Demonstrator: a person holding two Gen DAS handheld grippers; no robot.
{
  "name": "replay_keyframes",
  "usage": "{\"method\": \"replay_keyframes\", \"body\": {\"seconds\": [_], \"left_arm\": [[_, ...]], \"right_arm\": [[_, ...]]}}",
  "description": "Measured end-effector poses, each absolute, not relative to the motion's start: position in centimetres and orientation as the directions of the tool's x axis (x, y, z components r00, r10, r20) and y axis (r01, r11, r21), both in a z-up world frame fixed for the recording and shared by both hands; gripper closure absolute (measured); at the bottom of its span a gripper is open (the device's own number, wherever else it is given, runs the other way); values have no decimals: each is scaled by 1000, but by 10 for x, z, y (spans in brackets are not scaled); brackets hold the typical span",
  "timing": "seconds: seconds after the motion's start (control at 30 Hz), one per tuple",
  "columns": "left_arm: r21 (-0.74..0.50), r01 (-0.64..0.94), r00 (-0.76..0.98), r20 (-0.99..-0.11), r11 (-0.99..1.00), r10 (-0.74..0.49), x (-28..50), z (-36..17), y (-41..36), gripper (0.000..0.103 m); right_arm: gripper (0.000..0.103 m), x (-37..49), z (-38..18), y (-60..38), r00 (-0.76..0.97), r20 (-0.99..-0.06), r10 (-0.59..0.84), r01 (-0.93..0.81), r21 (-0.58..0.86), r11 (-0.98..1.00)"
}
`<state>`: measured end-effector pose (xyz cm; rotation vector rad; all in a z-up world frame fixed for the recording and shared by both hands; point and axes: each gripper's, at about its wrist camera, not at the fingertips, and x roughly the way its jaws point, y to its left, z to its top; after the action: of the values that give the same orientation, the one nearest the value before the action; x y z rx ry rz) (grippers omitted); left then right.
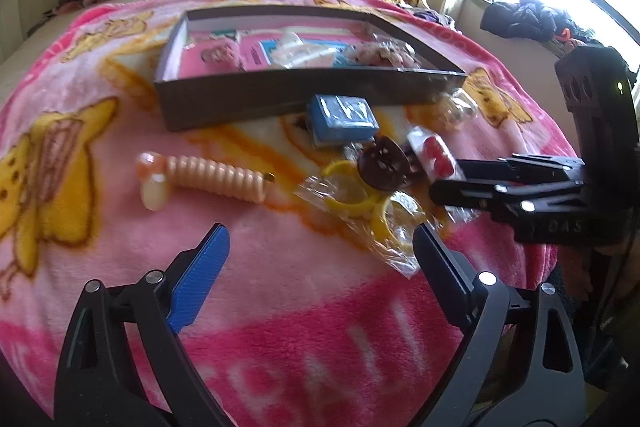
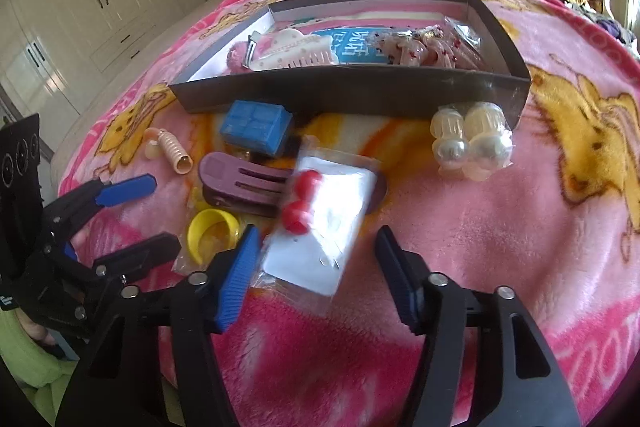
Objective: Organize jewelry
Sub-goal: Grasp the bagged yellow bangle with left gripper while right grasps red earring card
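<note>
While the dark shallow box (image 2: 360, 91) waits at the far side of the pink blanket (image 2: 500, 227) as the likely collecting place, loose pieces lie in front of it. The right gripper (image 2: 316, 267) straddles the clear packet with red earrings (image 2: 320, 223), jaws apart and not visibly pressing it, seemingly lined up for a pick. The left gripper (image 1: 320, 259) hangs wide open, empty, just short of the bagged yellow ring (image 1: 352, 195).
</note>
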<state>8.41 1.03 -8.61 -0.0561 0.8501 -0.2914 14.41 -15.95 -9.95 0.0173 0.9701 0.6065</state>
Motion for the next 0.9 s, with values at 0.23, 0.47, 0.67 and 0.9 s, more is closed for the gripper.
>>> {"method": "replay_keyframes", "body": {"seconds": [0.23, 0.47, 0.67, 0.9], "left_arm": [[-146, 264, 588, -759, 954, -279, 97, -93, -15, 19], [-126, 233, 580, -778, 964, -242, 111, -94, -32, 33], [-84, 223, 577, -792, 971, -201, 113, -92, -38, 70], [-157, 224, 576, -775, 962, -261, 104, -79, -27, 86]], "right_arm": [[57, 152, -95, -186, 439, -737, 514, -427, 332, 841], [58, 151, -80, -207, 481, -705, 521, -412, 343, 844], [58, 149, -68, -214, 501, -690, 522, -422, 332, 844], [58, 144, -59, -216, 519, -673, 527, -436, 323, 840]]}}
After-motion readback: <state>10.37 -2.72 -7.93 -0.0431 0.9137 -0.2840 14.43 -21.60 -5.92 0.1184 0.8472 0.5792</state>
